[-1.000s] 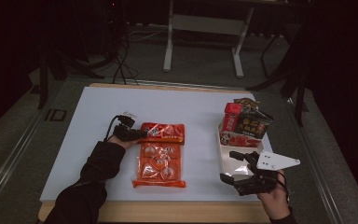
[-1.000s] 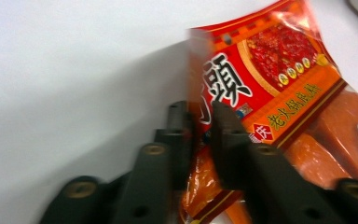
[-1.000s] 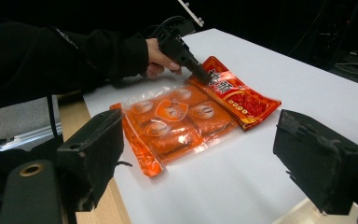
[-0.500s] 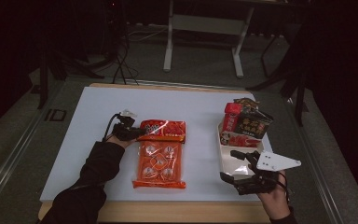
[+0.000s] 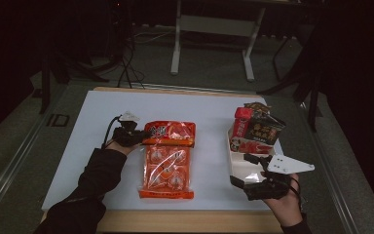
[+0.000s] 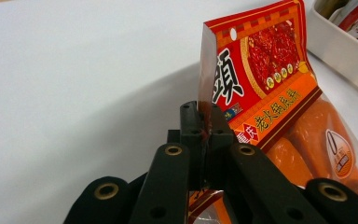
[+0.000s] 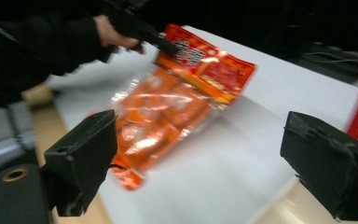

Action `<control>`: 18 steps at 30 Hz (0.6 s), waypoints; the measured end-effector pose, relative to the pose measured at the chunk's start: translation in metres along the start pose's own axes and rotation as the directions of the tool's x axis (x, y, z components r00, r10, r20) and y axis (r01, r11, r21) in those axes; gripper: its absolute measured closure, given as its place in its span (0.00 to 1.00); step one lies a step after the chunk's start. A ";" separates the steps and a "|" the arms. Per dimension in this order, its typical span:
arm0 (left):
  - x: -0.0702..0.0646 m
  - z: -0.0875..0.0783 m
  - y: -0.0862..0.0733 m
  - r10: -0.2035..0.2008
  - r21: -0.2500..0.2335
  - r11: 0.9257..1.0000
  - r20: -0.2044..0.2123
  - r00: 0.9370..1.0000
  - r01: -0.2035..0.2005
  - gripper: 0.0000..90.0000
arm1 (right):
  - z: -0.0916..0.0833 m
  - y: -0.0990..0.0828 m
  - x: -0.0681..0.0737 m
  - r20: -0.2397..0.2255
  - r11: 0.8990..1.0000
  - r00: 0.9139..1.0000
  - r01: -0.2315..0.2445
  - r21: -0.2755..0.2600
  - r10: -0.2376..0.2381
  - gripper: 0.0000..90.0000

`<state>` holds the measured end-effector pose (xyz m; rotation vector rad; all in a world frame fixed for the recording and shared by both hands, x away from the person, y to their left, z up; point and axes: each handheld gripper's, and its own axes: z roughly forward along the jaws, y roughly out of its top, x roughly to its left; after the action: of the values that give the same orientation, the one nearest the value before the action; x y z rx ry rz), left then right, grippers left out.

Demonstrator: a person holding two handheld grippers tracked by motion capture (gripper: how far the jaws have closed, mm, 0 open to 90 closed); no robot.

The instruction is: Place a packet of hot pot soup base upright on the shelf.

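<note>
An orange snack bag [image 5: 168,161] with a red header lies lengthwise in the middle of the white table. My left gripper [image 5: 139,138] is shut on the header's left corner [image 6: 261,70], and that end is raised off the table while the rest still lies flat. In the left gripper view the jaws [image 6: 204,112] pinch the bag's edge. My right gripper [image 5: 250,176] hovers at the front right over the near end of a white tray [image 5: 237,165]. Its jaws [image 7: 200,158] have just been opening and stand wide with nothing between them, facing the bag [image 7: 168,107].
The white tray holds red and dark snack packets [image 5: 253,129] at its far end. The table's wooden front edge [image 5: 185,222] runs just below the bag. A sleeved forearm [image 5: 92,180] crosses the front left. Table legs and cables stand on the floor behind.
My left gripper has risen with the bag's header corner in it, lifting that end off the table. The right hand has stayed in place.
</note>
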<state>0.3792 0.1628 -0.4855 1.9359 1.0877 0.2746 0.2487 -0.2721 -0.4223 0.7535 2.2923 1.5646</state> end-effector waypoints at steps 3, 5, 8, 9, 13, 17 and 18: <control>-0.003 -0.005 0.002 0.010 -0.011 1.000 0.000 1.000 -0.010 1.00 | 0.003 0.003 0.002 0.005 1.000 1.000 0.013 0.023 -0.013 0.12; -0.006 -0.008 0.003 0.015 -0.015 1.000 0.001 1.000 -0.015 1.00 | 0.006 0.005 0.003 0.014 0.999 0.999 0.030 0.033 -0.031 0.12; -0.010 -0.015 0.006 0.028 -0.034 0.999 0.006 1.000 -0.028 1.00 | 0.010 0.011 0.004 0.016 0.999 0.999 0.042 0.014 -0.043 0.13; -0.012 -0.017 0.006 0.028 -0.044 0.999 0.012 1.000 -0.027 1.00 | 0.011 0.013 0.004 0.018 0.999 0.999 0.046 0.014 -0.046 0.15; -0.017 -0.024 0.010 0.036 -0.057 0.998 0.025 0.999 -0.035 1.00 | 0.018 0.024 0.002 0.028 0.998 0.997 0.065 0.001 -0.065 0.17; -0.022 -0.028 0.014 0.039 -0.064 0.997 0.029 0.999 -0.037 1.00 | 0.028 0.034 -0.004 0.026 0.998 0.998 0.065 -0.019 -0.065 0.20; -0.023 -0.029 0.015 0.043 -0.068 0.997 0.032 0.999 -0.041 1.00 | 0.031 0.035 -0.006 0.022 0.998 0.998 0.063 -0.029 -0.063 0.20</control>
<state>0.3576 0.1582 -0.4520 1.8985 1.0052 0.2974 0.2785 -0.2408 -0.4021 0.6800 2.2504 1.5526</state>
